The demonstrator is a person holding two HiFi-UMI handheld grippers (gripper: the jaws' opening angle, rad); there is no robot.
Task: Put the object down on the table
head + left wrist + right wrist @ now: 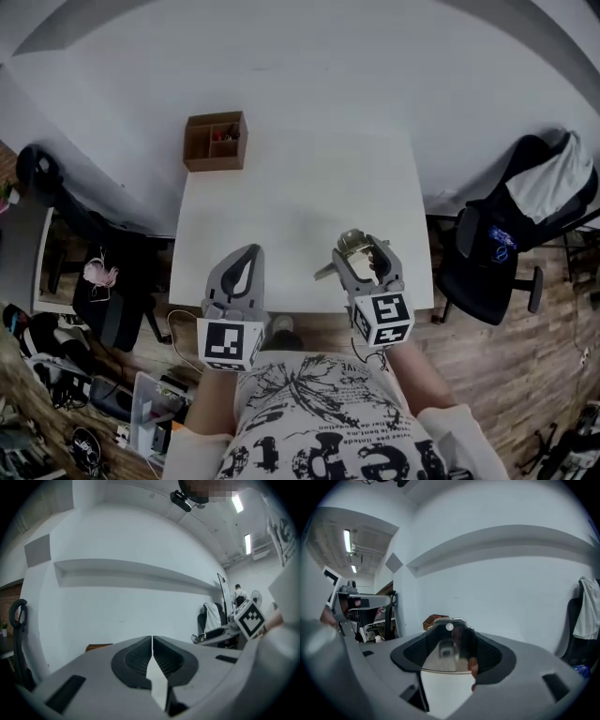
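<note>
A shiny metal object [349, 246] with a short handle sticking out to the left sits between the jaws of my right gripper [362, 251], held above the white table's [300, 187] near right part. In the right gripper view the pads press on both sides of this reflective object [447, 651], so my right gripper [450, 641] is shut on it. My left gripper [246, 258] hovers over the table's front edge, left of the right one. Its jaws meet with nothing between them, as the left gripper view shows at the left gripper [152, 641].
A small wooden compartment box [216, 141] stands at the table's far left corner, also seen as the wooden box [433, 619]. A black office chair [506, 253] with a white cloth stands right of the table. Another chair and cluttered bags [94, 281] lie to the left.
</note>
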